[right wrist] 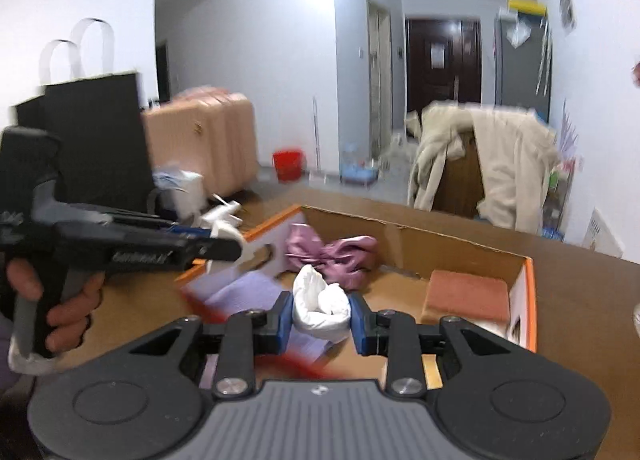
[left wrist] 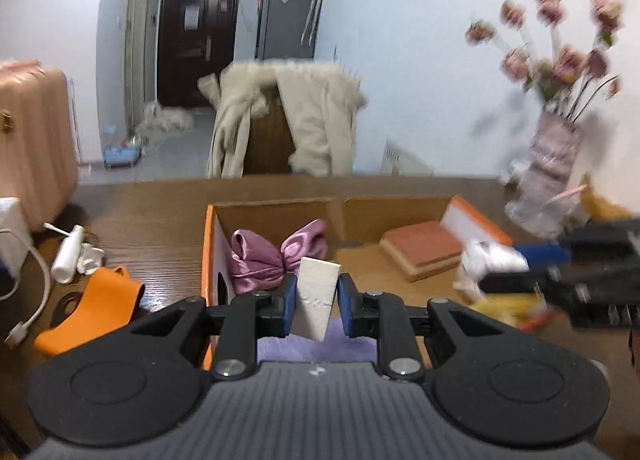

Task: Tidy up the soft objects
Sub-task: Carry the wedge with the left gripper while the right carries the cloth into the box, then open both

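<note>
Left wrist view: sits low, close behind its fingers, faces straight over the open orange-edged cardboard box (left wrist: pixel 276 211) toward the dark brown door (left wrist: pixel 196 39), upper centre. Right wrist view: same box (right wrist: pixel 404 234) seen obliquely at close range; door (right wrist: pixel 442 59) upper right.

box (left wrist: pixel 276 211): matt brown cardboard, orange edges | bow (left wrist: pixel 276 256): glossy purple satin cloth | pad (left wrist: pixel 316 296): white, fine-grained, matt | table (left wrist: pixel 160 203): dark grained wood | left gripper (left wrist: pixel 317 304): matt black plastic, blue pads
</note>
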Tool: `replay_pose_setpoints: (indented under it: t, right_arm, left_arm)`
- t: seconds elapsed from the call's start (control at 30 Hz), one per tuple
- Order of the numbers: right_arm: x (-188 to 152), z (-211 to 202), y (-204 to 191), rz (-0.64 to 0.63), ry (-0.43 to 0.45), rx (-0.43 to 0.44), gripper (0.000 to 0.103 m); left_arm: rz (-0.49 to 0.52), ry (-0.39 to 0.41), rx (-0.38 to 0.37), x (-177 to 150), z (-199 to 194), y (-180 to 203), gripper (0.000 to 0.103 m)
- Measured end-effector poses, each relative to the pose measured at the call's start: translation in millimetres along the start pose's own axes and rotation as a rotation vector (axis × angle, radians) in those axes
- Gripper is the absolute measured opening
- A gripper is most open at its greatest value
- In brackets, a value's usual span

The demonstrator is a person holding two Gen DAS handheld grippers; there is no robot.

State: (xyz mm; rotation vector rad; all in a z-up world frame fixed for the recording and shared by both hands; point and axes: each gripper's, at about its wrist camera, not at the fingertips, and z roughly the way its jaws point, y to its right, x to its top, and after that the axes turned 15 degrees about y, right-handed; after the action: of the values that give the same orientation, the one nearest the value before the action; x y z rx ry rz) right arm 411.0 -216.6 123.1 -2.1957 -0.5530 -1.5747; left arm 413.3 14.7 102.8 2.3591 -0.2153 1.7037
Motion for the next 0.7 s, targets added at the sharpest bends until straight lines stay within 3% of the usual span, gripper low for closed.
replay_pose_setpoints:
  t: [0.07, 0.2, 0.23, 0.27, 0.33, 0.47, 0.7]
  right_arm:
    - [8.3, 46.4, 18.0, 0.006, -0.068, -0.026, 0.029]
    - [10.7, 121.0, 42.0, 0.049, -0.159, -0.032, 0.032]
    - [10.1, 138.2, 47.5, 0.081, -0.176, -0.024, 0.038]
    - [8.6, 150.8, 48.8, 0.096, -0.188, -0.017, 0.053]
    - [9.0, 167.3, 53.4, 0.123, -0.204, -0.045, 0.056]
    - [18.6, 152.1, 57.6, 0.148, -0.153, -0.042, 0.059]
    - [54.4, 65.4, 46.9, 0.092, -0.035, -0.067, 0.062]
  left_arm:
    - [0.019, -0.068, 0.030, -1.4, 34.3, -4.0, 0.023]
    - [0.069, -0.077, 0.088, -7.0, 61.2, -11.6, 0.044]
    - [0.052, -0.079, 0.085, -7.5, 63.6, -16.2, 0.046]
    - [0.036, -0.080, 0.084, -7.9, 64.5, -20.3, 0.048]
    - [0.013, -0.052, 0.082, -6.9, 58.6, -26.9, 0.052]
    - [0.006, 0.012, 0.097, 1.0, 37.8, -35.5, 0.066]
    - [0.005, 0.081, 0.056, 20.2, -18.6, -21.3, 0.070]
